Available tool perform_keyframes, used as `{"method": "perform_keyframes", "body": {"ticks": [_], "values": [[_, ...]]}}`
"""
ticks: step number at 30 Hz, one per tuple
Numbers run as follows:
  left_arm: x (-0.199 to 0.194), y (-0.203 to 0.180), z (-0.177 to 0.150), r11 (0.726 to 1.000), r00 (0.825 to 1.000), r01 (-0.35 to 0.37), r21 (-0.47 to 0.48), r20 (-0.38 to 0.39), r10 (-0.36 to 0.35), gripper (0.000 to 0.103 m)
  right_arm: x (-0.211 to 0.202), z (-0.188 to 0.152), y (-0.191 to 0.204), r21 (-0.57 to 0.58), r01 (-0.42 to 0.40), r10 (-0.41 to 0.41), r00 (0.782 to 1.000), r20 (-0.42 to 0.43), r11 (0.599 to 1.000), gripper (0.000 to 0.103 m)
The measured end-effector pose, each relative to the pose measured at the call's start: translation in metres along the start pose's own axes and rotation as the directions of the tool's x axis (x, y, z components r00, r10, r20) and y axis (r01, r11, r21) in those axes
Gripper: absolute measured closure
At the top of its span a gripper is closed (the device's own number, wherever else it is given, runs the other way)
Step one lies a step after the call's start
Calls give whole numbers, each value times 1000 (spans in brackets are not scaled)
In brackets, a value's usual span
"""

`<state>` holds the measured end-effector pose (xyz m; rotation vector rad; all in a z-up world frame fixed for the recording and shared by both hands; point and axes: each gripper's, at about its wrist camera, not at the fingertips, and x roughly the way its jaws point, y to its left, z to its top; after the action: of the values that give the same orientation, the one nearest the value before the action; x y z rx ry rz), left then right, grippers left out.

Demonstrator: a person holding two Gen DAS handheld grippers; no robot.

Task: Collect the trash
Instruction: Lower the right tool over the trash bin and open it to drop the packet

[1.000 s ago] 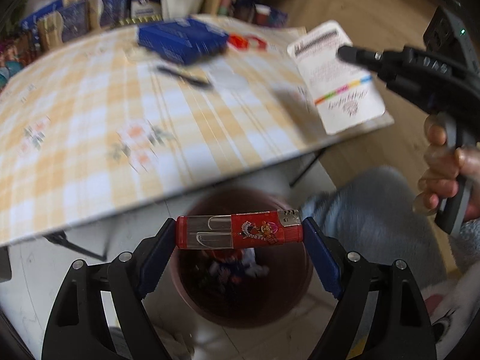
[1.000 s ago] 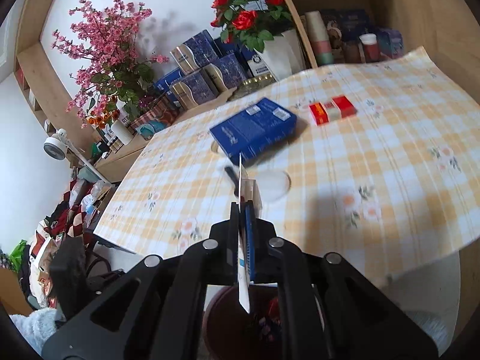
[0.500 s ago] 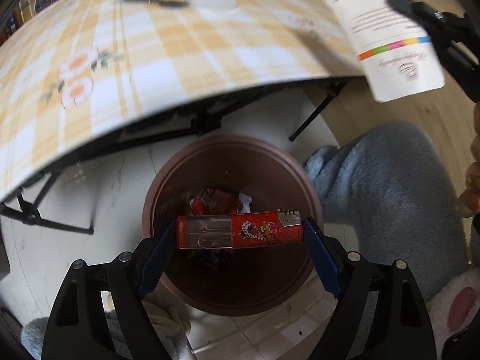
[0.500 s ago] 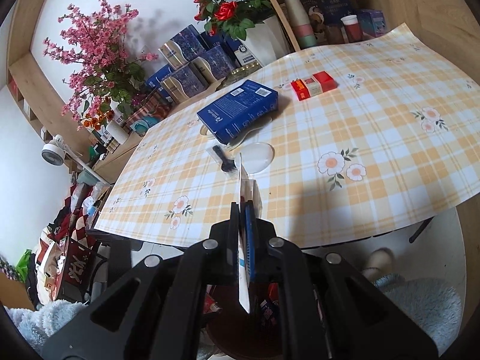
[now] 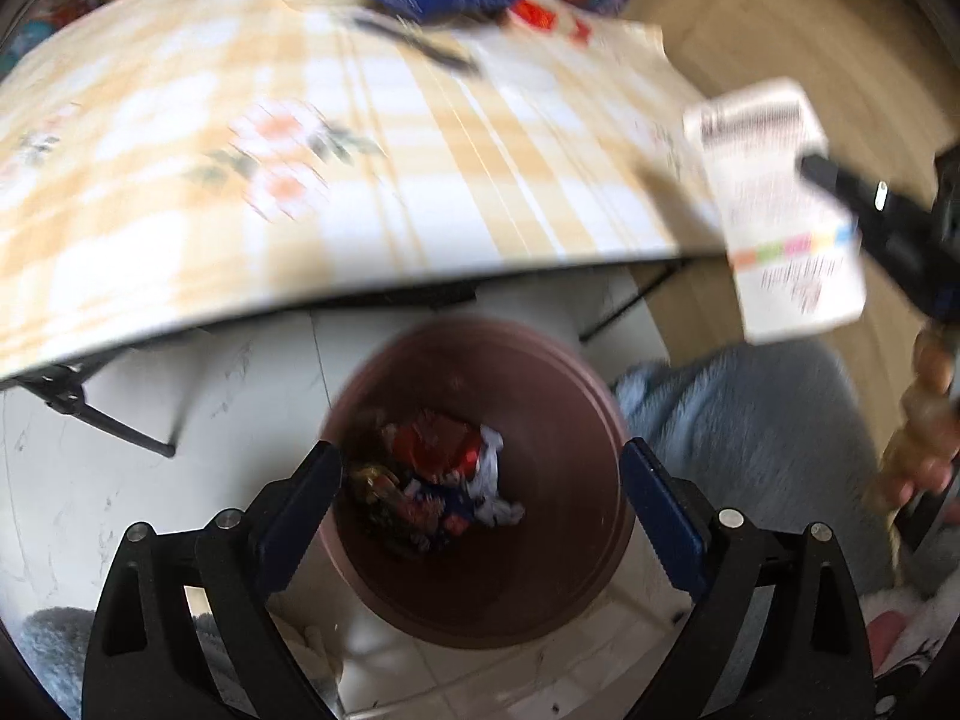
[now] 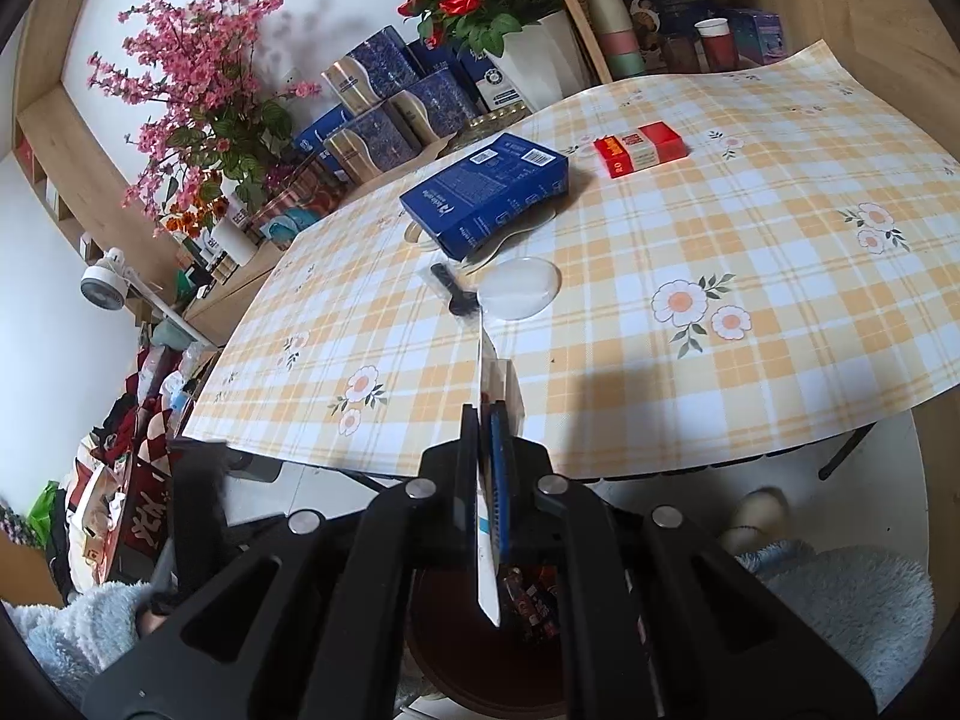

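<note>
Left gripper (image 5: 480,480) hangs over the brown bin (image 5: 576,576) with its jaws opening and nothing between them; the blue pads stand to either side of the bin's mouth, roughly in line with its rim. Down in the bin lies a heap of trash (image 5: 438,480), red, white and dark scraps; the view is blurred, so single pieces are hard to tell. The bin stands on pale floor just past the near edge of the table (image 5: 360,192), whose checked cloth overhangs above it. Open floor shows to the left of the bin; on its right a person's leg in fluffy blue-grey fabric (image 5: 750,420) lies close to the rim.

Right gripper (image 6: 489,420) is pressed together on a white card (image 6: 483,540), held on edge. The card's lower corner hangs above the bin's mouth. Farther back on the table, well apart from its near edge, lie a blue box (image 6: 486,192), a red pack (image 6: 639,149) and a black spoon (image 6: 453,291).
</note>
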<state>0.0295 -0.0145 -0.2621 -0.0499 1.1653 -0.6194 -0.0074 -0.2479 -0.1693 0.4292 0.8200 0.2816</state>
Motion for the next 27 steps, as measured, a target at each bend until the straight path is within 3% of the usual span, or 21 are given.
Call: {"method": "perform_keyframes", "body": {"ticks": [4, 10, 18, 27], "values": [[-39, 7, 7, 999, 989, -33, -23, 142, 36, 9, 2, -9, 2, -4, -22, 22, 1000, -17, 1000, 95], [-89, 1, 2, 994, 944, -110, 5, 314, 102, 7, 9, -27, 13, -43, -34, 30, 997, -75, 999, 95], [-121, -1, -26, 976, 889, -216, 23, 418, 187, 7, 22, -49, 34, -104, -62, 43, 983, -179, 993, 95], [-122, 19, -42, 974, 862, -205, -94, 455, 225, 7, 47, -63, 38, -135, -21, -20, 956, -292, 991, 95]]}}
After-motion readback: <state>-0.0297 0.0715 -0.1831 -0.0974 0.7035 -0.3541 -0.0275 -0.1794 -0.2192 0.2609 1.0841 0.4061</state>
